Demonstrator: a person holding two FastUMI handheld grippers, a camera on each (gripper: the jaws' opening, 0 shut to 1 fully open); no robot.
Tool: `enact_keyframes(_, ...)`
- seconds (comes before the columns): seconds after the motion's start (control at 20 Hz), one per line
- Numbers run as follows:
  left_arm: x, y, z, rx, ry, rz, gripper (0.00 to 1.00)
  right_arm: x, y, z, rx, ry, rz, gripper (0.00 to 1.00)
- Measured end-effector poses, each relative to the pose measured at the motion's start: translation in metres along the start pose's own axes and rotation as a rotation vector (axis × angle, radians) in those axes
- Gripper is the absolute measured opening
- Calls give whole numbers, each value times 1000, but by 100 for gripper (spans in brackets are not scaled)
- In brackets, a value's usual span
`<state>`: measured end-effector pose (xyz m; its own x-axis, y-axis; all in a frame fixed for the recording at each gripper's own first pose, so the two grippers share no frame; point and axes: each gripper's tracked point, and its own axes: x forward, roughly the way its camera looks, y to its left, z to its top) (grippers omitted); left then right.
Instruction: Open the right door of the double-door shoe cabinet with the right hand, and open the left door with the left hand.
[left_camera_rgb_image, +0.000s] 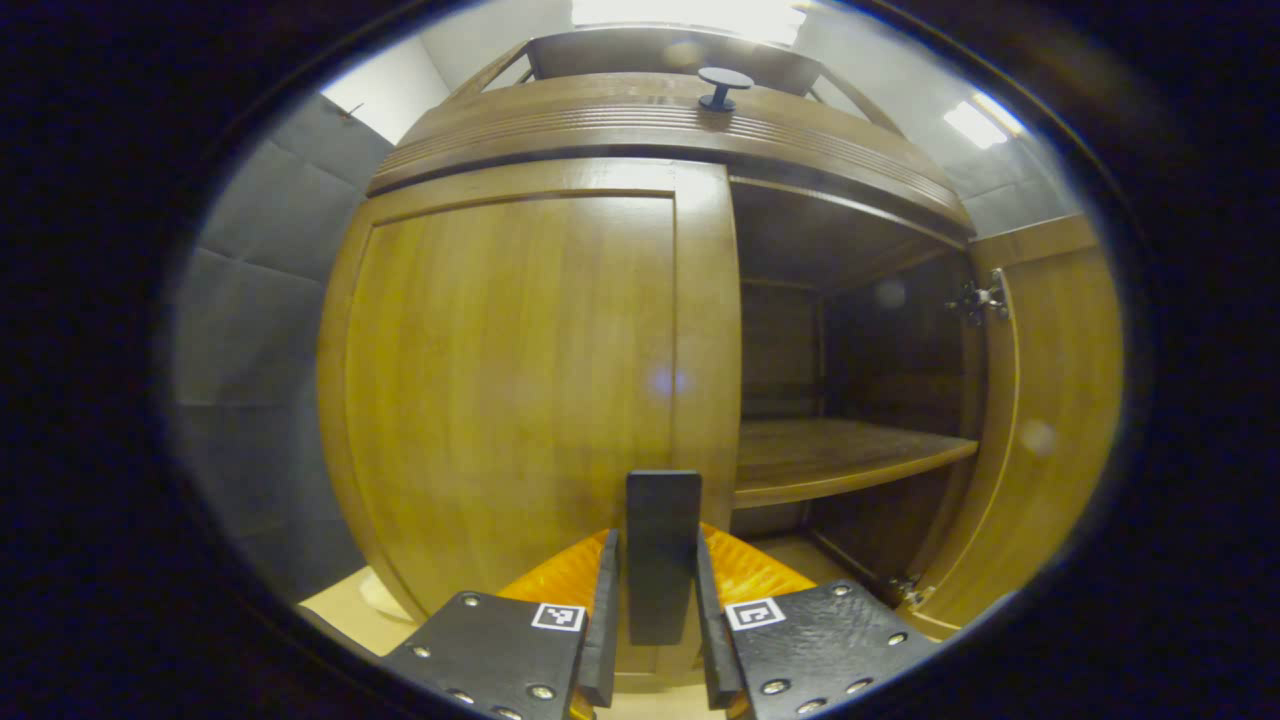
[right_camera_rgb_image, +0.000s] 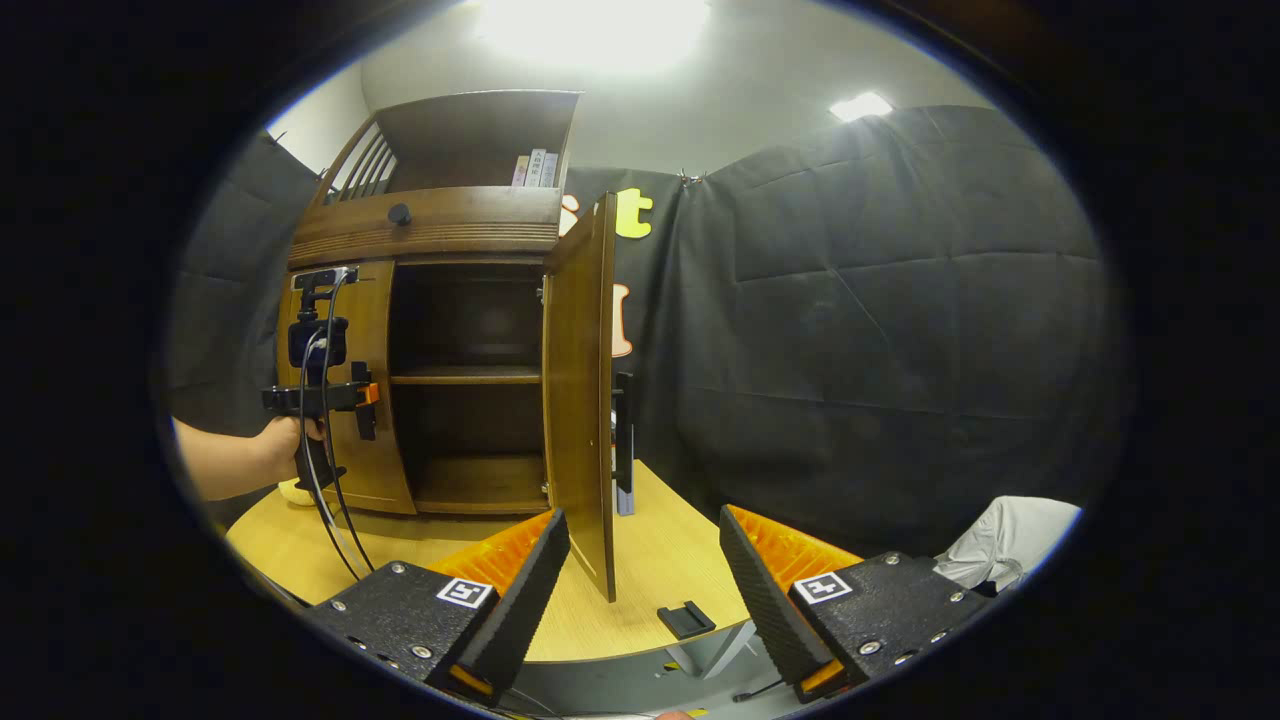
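The left gripper (left_camera_rgb_image: 657, 610) is closed on the upright handle (left_camera_rgb_image: 662, 550) of the left door (left_camera_rgb_image: 520, 390), which sits shut against the shoe cabinet (left_camera_rgb_image: 660, 130). The right gripper (right_camera_rgb_image: 640, 580) stands wide apart and holds nothing; the right door (right_camera_rgb_image: 580, 400), swung fully out, has its lower edge between the two fingers. The right gripper view also takes in a hand (right_camera_rgb_image: 275, 445) holding the left gripper at the left door, and the desk (right_camera_rgb_image: 660, 560) under the cabinet. Two doors, one inner shelf (left_camera_rgb_image: 840, 455), one knob (left_camera_rgb_image: 724, 85) on top.
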<state>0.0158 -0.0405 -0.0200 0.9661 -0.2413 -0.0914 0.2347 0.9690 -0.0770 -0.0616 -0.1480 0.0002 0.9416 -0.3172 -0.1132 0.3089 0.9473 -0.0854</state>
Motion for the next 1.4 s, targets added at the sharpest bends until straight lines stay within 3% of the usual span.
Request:
enact_keyframes(0.05,3,3,-8,14,21,4,25,0,1,2,-9,-5,3,94)
enact_keyframes(0.1,17,-4,-8,15,3,6,25,1,3,4,-15,-12,8,94)
enact_keyframes(0.15,-7,-3,-1,21,13,9,25,0,5,7,-16,-17,16,93)
enact_keyframes(0.65,-34,-3,3,-17,3,-18,24,12,35,8,3,-28,125,93)
enact_keyframes(0.8,-43,1,2,-25,10,-35,15,19,53,7,8,-25,174,94)
enact_keyframes(1.05,-61,6,0,-44,4,-41,15,24,79,5,8,-25,242,94)
enact_keyframes(1.3,-69,10,0,-76,9,-32,24,32,100,4,29,-13,296,94)
enact_keyframes(1.4,-71,11,2,-99,13,-26,23,35,109,4,26,-13,318,94)
